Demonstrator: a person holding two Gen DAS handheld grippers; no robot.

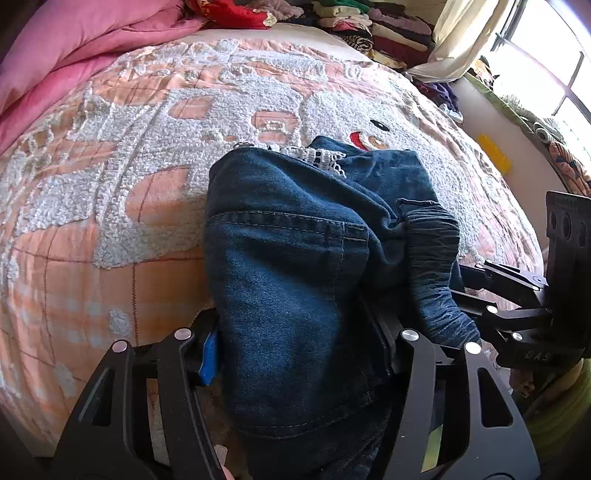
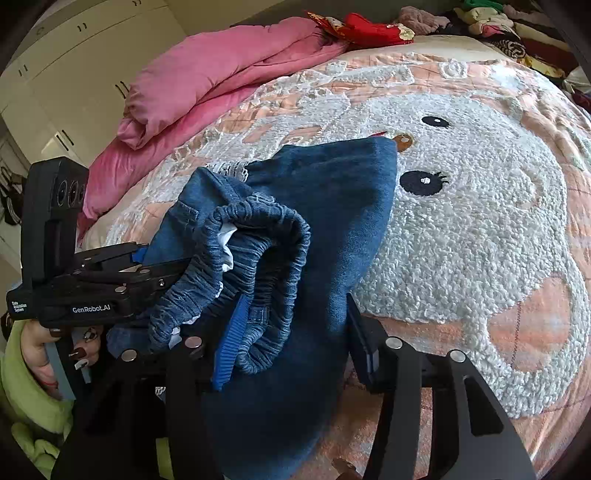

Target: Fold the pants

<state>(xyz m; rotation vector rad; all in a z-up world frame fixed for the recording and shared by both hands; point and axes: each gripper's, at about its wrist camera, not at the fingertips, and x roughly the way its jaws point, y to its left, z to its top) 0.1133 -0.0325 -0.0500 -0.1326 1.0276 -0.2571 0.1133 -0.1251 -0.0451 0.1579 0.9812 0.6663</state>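
Blue denim pants lie bunched on the bed, with a white lace trim at the far edge. The left gripper has a thick fold of denim filling the gap between its fingers, and its blue pad presses on the cloth. In the right wrist view the elastic waistband curls up in front. The right gripper is closed on the pants beside that waistband, its blue pad against the fabric. Both grippers sit close together at the near end of the pants.
The bedspread is peach with a white fleecy bear face. A pink quilt is heaped at the far left. Piles of folded clothes line the far side. A window is on the right, white cupboards on the left.
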